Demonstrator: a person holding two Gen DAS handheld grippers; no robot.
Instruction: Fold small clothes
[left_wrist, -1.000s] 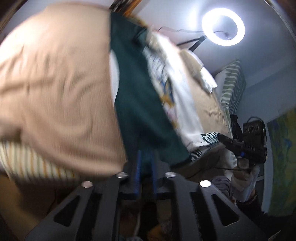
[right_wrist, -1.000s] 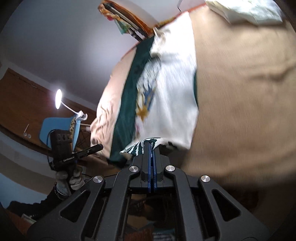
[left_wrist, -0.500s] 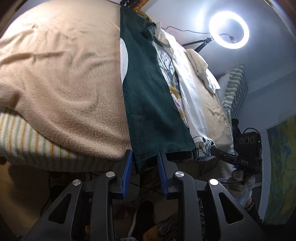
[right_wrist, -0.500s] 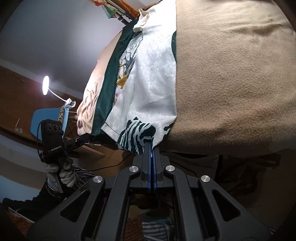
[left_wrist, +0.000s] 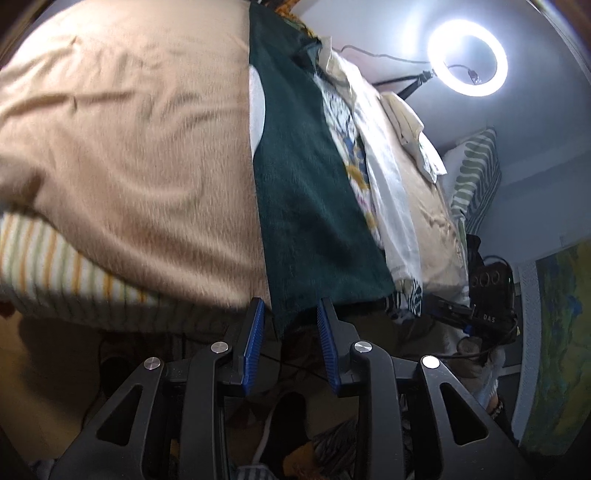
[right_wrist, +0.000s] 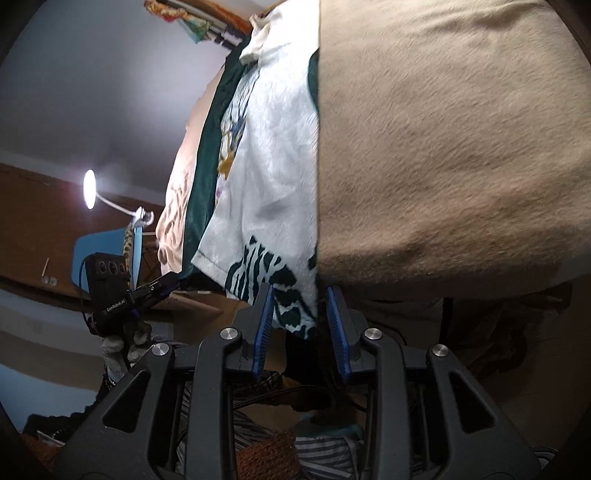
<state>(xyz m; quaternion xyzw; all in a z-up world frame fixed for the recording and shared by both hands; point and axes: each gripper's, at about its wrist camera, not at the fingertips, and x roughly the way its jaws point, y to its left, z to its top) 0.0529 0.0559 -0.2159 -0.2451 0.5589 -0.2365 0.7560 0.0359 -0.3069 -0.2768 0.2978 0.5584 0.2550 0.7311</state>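
Green and white garment (left_wrist: 314, 206) laid flat on tan blanket (left_wrist: 140, 155), hem hung over near edge, L gripper (left_wrist: 290, 326) jaws apart, R gripper (right_wrist: 300, 319) jaws apart, hem corner seen betw. each pair.

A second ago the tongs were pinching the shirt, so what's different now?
Both have let go. The left tongs opened first, the right tongs just after, and each now stands open around the hem of the shirt, which lies flat on the tan blanket instead of being pulled taut. The blanket, bed and ring light stayed as they were.
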